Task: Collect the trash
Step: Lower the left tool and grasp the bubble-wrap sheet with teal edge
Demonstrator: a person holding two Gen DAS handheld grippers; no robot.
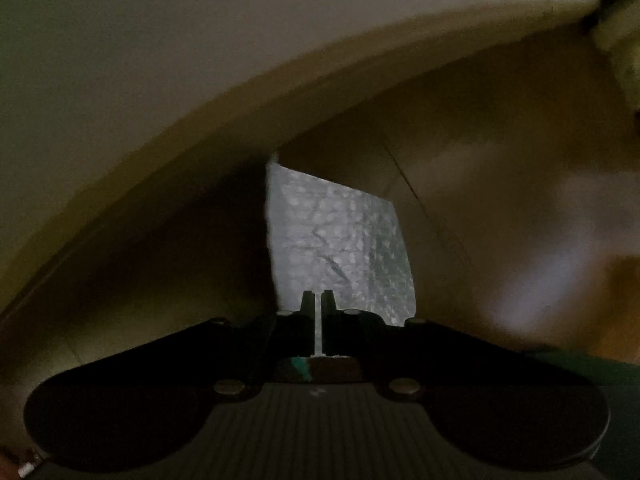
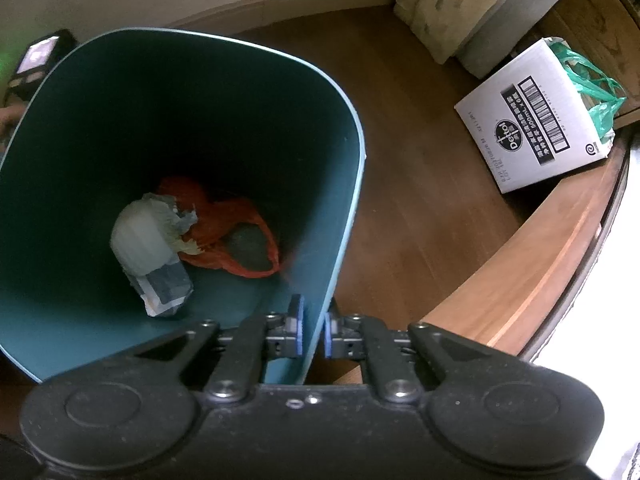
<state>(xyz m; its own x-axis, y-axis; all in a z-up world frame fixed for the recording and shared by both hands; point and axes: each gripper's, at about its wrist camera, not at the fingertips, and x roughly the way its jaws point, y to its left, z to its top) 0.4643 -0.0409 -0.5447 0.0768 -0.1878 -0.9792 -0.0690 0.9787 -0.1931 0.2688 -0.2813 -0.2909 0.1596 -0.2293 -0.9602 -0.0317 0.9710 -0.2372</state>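
In the dim left wrist view my left gripper [image 1: 318,300] is shut on a thin grey textured sheet of trash [image 1: 340,240], which stands up ahead of the fingers above a dark wooden floor. In the right wrist view my right gripper [image 2: 314,322] is shut on the near wall of a teal trash bin [image 2: 348,128], one blue pad inside and one outside. The bin is tilted toward the camera. Inside lie a white crumpled wrapper [image 2: 144,236], an orange plastic bag [image 2: 224,220] and a grey packet [image 2: 166,288].
A white Dettol cardboard box [image 2: 536,120] with a green plastic bag [image 2: 592,84] in it lies on the wooden floor [image 2: 420,200] to the right. A cushioned furniture piece [image 2: 460,4] stands at the back. A curved wooden edge [image 2: 540,264] runs along the right. A skirting board [image 1: 200,128] curves across the left view.
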